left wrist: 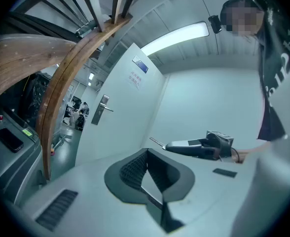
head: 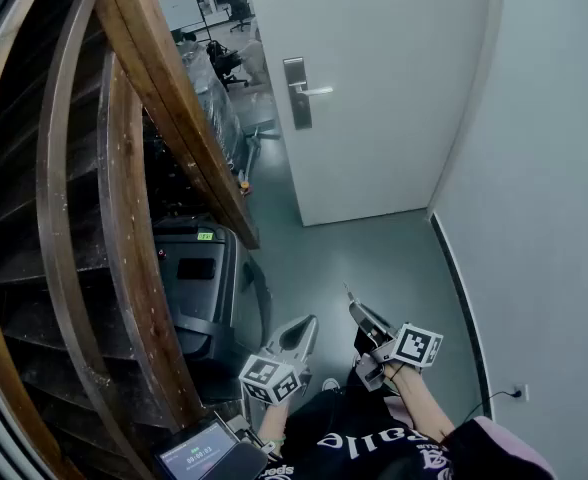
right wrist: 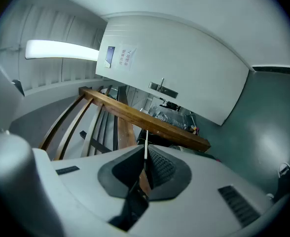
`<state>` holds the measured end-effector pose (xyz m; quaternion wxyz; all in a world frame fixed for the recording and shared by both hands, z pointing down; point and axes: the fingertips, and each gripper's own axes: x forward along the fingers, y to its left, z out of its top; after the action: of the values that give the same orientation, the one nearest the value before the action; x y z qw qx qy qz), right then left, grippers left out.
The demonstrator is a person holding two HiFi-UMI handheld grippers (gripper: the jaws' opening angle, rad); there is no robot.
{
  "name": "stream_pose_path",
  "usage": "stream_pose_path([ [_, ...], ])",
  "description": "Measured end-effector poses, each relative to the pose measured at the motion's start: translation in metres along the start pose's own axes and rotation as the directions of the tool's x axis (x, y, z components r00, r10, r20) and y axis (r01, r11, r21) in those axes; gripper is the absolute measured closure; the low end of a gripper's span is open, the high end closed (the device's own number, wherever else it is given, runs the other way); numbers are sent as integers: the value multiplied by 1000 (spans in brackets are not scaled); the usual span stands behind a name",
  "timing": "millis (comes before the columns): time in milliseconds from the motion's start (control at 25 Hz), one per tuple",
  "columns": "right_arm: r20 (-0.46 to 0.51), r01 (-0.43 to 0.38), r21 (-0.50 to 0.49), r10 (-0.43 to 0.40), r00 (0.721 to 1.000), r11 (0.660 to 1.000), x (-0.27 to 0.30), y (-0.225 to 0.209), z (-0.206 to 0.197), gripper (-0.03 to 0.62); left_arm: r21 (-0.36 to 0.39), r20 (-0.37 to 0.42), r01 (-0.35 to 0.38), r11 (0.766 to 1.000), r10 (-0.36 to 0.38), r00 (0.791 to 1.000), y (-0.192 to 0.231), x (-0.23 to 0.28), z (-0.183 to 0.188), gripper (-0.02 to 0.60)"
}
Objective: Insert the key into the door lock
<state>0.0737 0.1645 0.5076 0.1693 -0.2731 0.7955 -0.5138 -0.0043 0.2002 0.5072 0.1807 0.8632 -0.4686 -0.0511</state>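
Observation:
A white door [head: 374, 88] stands across the grey floor, some way ahead of me. Its metal lock plate with a lever handle [head: 297, 92] is near the door's left edge; the same plate [left wrist: 102, 109] [right wrist: 162, 89] appears small in both gripper views. Low by my lap, my right gripper [head: 356, 309] [right wrist: 145, 155] is shut on a thin metal key [head: 350, 295] [right wrist: 146, 141], whose blade sticks out past the jaws. My left gripper [head: 308, 322] [left wrist: 146, 154] is beside it, shut with nothing in it. The left gripper view also catches the right gripper [left wrist: 197, 146] and the key [left wrist: 156, 141].
A curved wooden stair railing [head: 154, 98] fills the left side. A dark grey machine [head: 199, 278] stands under it. A pale wall [head: 554, 188] with a socket [head: 519, 392] runs along the right. A small screen [head: 199, 455] sits at the bottom left.

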Motion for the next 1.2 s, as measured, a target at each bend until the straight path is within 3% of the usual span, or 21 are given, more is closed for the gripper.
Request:
stream_pose_path([
  [400,-20,-50,13,50,999,999,61,-26,51,559,-17,-2,-32,999,32,999,50,61,13,577],
  [600,-79,-33,-2,33,996,999,106,-51,102,559,-18,34,-73,997,73,997,87,122,40,577],
  [920,-116,-94,-36,89,989,995,164,-71,194,559,12,59,-98,995,97,993,116,217,77,577],
  [1200,-155,-78,-7,76,985,997,202,-97,236,559,15,38,-146,989,145,989,140,259,88,577],
])
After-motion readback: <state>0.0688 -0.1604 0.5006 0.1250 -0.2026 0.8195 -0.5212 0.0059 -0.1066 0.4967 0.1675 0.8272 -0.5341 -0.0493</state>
